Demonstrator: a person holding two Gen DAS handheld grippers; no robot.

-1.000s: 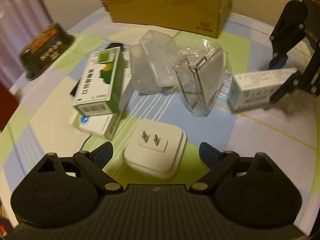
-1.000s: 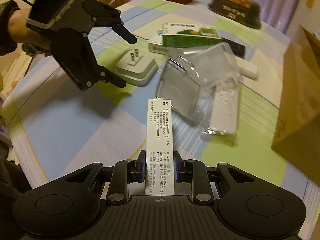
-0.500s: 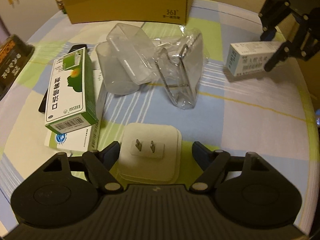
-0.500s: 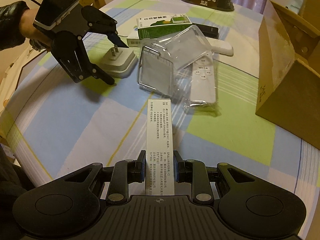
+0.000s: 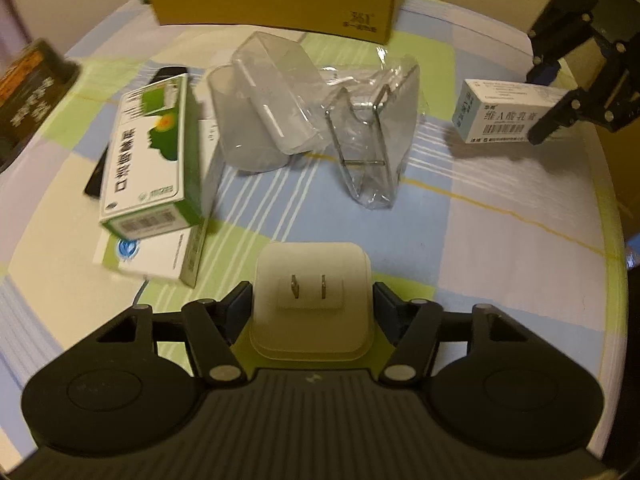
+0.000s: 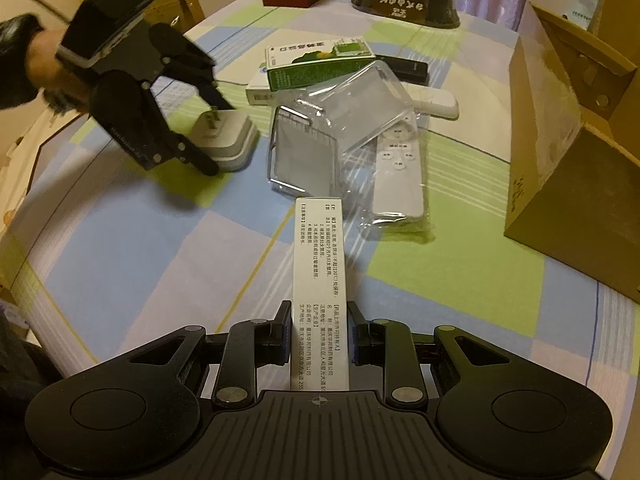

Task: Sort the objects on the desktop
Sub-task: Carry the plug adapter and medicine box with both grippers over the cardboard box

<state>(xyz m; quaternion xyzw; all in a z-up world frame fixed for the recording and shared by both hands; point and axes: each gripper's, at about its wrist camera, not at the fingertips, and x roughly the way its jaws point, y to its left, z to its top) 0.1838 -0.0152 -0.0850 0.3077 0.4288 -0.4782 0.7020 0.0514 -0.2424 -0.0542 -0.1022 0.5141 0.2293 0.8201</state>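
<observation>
white plastic fills the lower centre of the left wrist view: a square plug adapter (image 5: 312,300), prongs up, sits on the checked tabletop (image 5: 500,248) between the fingers of the left claw (image 5: 312,304), which stand against its two sides; whether they press it i cannot tell. in the right wrist view that same claw (image 6: 208,136) appears at the left of the frame, held by a hand (image 6: 44,68), straddling the adapter (image 6: 228,136). the right claw (image 6: 318,336), at the bottom centre of its own view, is clamped on a long white medicine box (image 6: 318,272) that points up the frame, off the tabletop. above it lie clear plastic packaging (image 6: 340,120) and a white remote (image 6: 398,168); a green box (image 6: 320,60) sits further up, and a cardboard box (image 6: 568,152) stands at the right edge.
</observation>
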